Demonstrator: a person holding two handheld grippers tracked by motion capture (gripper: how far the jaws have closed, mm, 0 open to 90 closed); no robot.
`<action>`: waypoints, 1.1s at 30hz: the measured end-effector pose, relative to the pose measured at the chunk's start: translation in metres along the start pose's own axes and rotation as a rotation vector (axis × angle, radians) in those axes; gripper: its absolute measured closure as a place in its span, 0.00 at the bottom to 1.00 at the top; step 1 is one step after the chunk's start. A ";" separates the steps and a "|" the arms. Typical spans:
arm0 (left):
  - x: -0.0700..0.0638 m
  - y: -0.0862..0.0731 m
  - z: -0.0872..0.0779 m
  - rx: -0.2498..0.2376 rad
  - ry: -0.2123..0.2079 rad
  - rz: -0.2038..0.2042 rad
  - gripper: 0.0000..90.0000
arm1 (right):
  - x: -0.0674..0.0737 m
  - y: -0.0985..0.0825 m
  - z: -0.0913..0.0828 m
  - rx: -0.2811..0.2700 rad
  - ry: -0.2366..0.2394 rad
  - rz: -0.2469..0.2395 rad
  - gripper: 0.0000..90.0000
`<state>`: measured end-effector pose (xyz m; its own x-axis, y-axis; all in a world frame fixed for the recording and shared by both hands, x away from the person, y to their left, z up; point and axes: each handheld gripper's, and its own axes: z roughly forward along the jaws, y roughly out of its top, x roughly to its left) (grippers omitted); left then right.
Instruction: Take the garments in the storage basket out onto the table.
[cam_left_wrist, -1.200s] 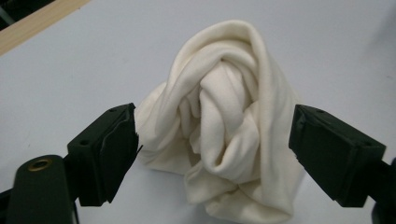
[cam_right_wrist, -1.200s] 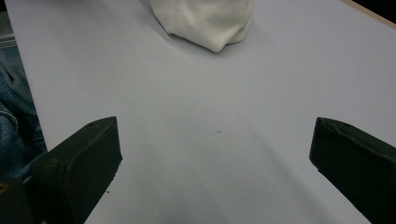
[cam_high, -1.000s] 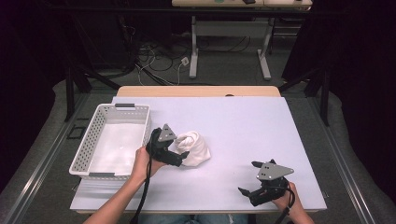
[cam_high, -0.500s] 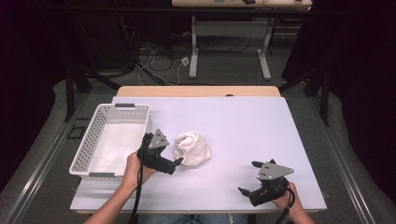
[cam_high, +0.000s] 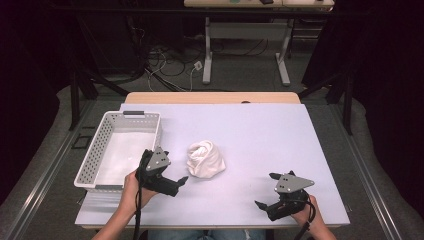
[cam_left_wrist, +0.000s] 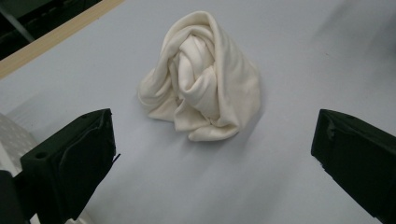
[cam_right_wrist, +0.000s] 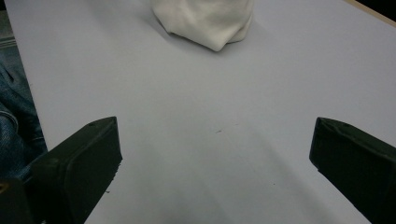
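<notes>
Left tongs (cam_high: 172, 175) have pulled back from the cloth (cam_high: 205, 158) (now free) — both tongs released, right tongs (cam_high: 266, 191) unmoved.

The high view looks forward and down over my table (cam_high: 280, 130). My gripper views skim low along it; both face the cloth (cam_left_wrist: 205, 79), perhaps from opposite sides.

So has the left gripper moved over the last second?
Yes. The left gripper has pulled back from the cloth toward the person, along the basket; earlier it was at the cloth, now it is clear of it with jaws open.
</notes>
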<state>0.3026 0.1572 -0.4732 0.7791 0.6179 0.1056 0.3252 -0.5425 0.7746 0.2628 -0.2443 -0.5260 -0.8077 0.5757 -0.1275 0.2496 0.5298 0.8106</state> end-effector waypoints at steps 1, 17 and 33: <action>0.000 -0.002 -0.002 -0.001 0.003 -0.001 0.00 | 0.000 0.000 0.000 0.001 -0.003 0.001 0.02; 0.001 -0.021 -0.023 -0.029 0.027 -0.040 0.00 | 0.000 0.000 0.000 0.006 -0.004 -0.004 0.02; 0.001 -0.041 -0.036 -0.042 0.061 -0.071 0.00 | 0.001 0.000 0.000 0.012 -0.004 -0.004 0.02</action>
<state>0.2707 0.2009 -0.4823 0.7202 0.6884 0.0866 0.3545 -0.4724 0.8069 0.2623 -0.2434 -0.5262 -0.8066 0.5759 -0.1331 0.2525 0.5393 0.8034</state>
